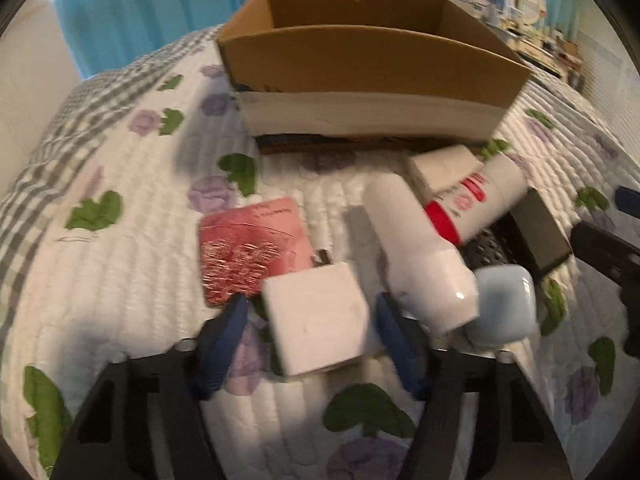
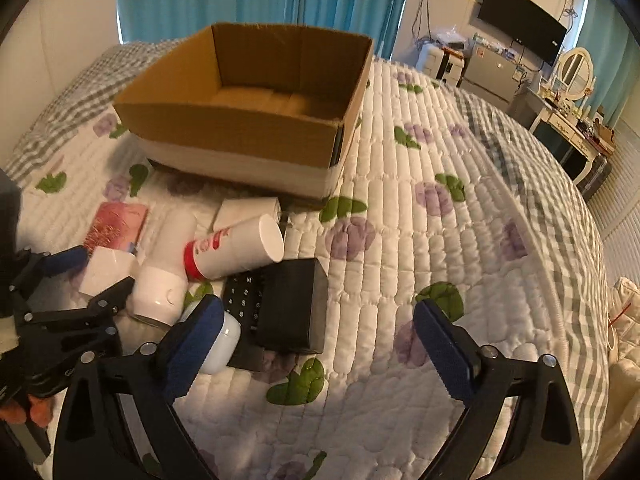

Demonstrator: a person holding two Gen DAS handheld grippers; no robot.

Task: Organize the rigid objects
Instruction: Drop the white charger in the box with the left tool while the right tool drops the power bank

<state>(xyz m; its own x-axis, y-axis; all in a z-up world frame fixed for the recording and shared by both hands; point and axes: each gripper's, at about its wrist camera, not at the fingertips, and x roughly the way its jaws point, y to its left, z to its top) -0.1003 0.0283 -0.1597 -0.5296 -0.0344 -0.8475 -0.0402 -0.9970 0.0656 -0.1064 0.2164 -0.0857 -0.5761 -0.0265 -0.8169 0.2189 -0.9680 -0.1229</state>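
1. White cube charger [image 1: 320,320]: on the quilt, between the spread fingers of the left gripper [image 1: 316,344], ungripped.
2. Right gripper [image 2: 320,350]: wide, holding nothing.
3. Cardboard box [image 1: 372,64] stands behind; white bottle [image 1: 420,252] just beside the charger.

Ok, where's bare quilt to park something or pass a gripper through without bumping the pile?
Free: the wide stretch of quilt right of the black box, where the right gripper hangs open, and the inside of the cardboard box. Left of the pink packet is also bare. Crowded: the white bottle, red-banded tube and pale blue case lie bunched together.
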